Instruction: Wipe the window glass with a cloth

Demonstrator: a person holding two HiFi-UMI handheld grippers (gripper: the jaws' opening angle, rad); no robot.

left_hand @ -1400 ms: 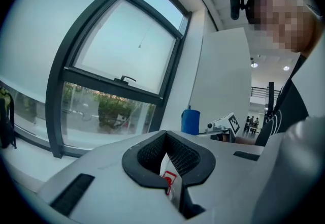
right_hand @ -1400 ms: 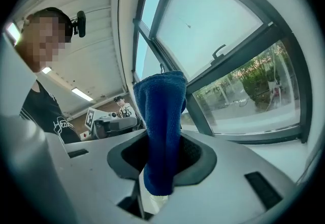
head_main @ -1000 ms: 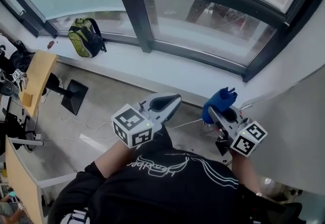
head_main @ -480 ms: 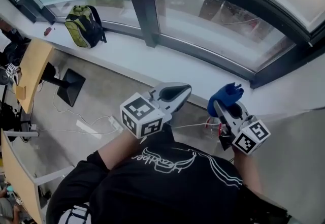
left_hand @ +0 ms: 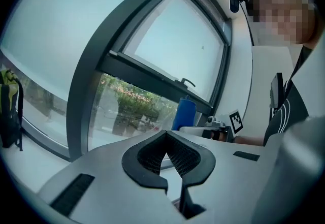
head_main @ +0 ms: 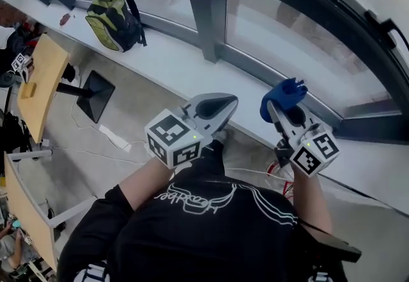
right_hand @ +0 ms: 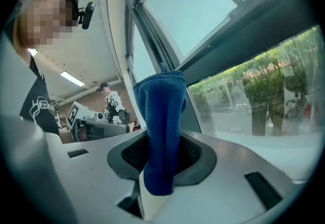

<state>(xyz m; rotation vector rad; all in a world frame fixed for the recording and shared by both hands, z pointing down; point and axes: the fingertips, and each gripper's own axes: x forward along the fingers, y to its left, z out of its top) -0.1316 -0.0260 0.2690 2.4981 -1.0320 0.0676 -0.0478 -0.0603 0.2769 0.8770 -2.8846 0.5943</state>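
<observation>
R gripper (head_main: 276,107), clenched on cloth (head_main: 285,91), has come up over sill's (head_main: 172,60) far edge toward glass (head_main: 287,38); L gripper (head_main: 225,107) pinched together, empty, so wipe's abt to start, 0 contact yet.

A green-and-black backpack (head_main: 115,20) sits on the long white ledge (head_main: 172,66), with a small red object (head_main: 65,18) apart to its left. On the floor (head_main: 77,159) below are a wooden bench (head_main: 39,86), a black flat-footed stand (head_main: 96,95), and a white power strip (head_main: 116,139) with thin cables. The right gripper view shows a person (right_hand: 110,101) in a cap far behind.
</observation>
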